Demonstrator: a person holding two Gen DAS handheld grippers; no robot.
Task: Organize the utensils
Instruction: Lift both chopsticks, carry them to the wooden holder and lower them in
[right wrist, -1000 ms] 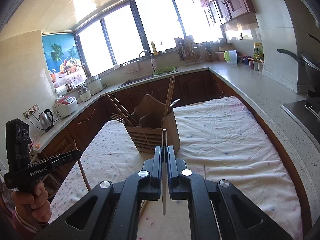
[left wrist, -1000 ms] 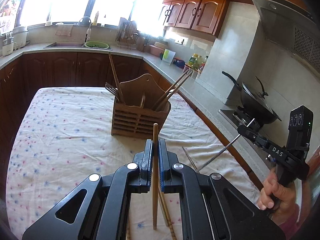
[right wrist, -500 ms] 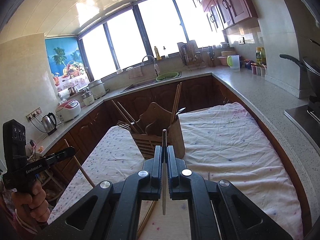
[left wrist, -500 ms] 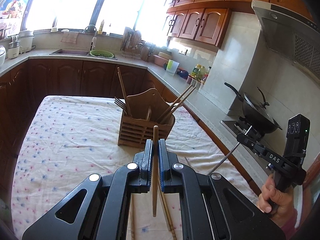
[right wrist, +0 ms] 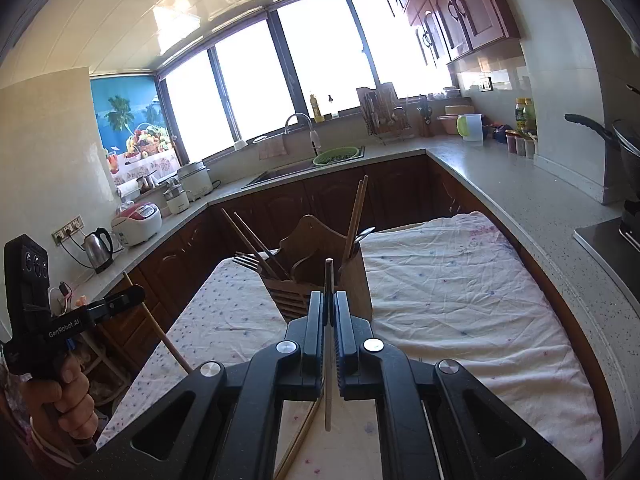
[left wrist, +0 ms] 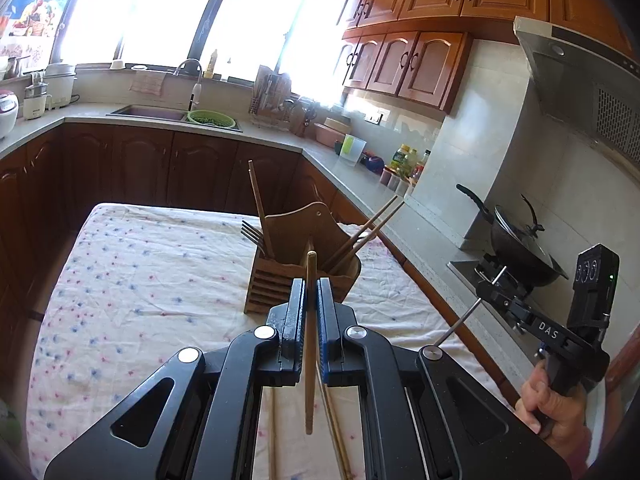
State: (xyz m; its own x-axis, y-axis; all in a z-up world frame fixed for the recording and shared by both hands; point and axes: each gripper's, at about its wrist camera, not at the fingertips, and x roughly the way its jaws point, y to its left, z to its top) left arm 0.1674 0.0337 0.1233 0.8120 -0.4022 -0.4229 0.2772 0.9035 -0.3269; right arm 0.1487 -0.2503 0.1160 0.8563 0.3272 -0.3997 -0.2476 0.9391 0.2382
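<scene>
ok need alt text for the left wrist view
The left claw grips a wooden chopstick upright above a cloth-covered table. Just ahead stands a wooden utensil holder with chopsticks and a fork; at right, the right claw holds a thin metal chopstick.

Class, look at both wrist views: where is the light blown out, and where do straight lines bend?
Left wrist view: the windows are washed to white, and the range hood curves near the rim. Right wrist view: the panes glare white too, the counter edge bows, and dark corners ring the frame. In both, the utensil holder stays sharp.
</scene>
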